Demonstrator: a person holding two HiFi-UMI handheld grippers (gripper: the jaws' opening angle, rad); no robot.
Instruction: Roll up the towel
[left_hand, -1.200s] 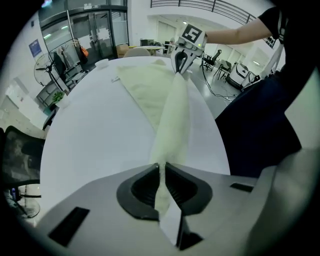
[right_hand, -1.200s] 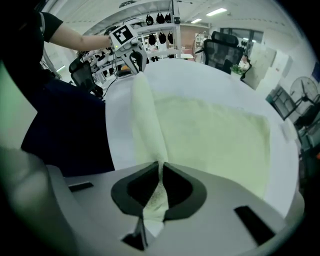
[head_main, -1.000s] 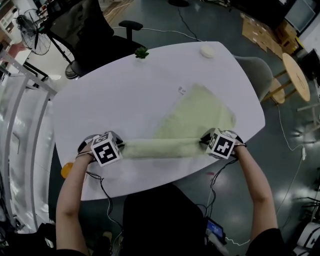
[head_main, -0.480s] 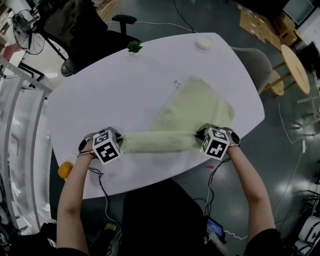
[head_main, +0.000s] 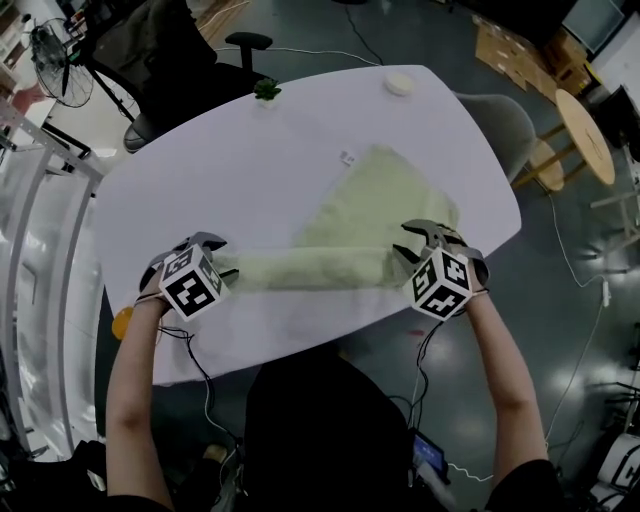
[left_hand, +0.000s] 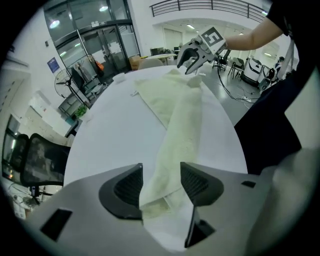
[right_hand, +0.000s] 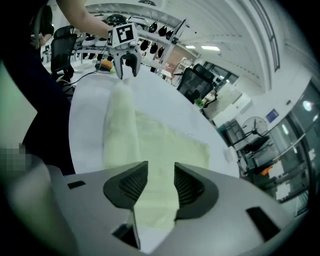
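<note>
Across the white table (head_main: 250, 150) the towel roll (head_main: 310, 268) lies left to right mid-frame, its ends loose and ungripped between the parted jaws, which have just been opening, of my left gripper (head_main: 228, 262) and right gripper (head_main: 408, 243).

Head view. The table (head_main: 200, 200) lies bare across its left and upper-left parts, which gives open passage there. The towel (head_main: 385, 195) covers the centre right, and its rolled part runs across the lower middle. Along the table's upper edge stand a plant (head_main: 266, 90) and, to its right, a round white object (head_main: 399, 85). A small tag (head_main: 346, 156) lies just beside the towel's far corner. Off the table, an office chair (head_main: 170, 60) stands at upper left and a grey chair (head_main: 497, 122) at right.
</note>
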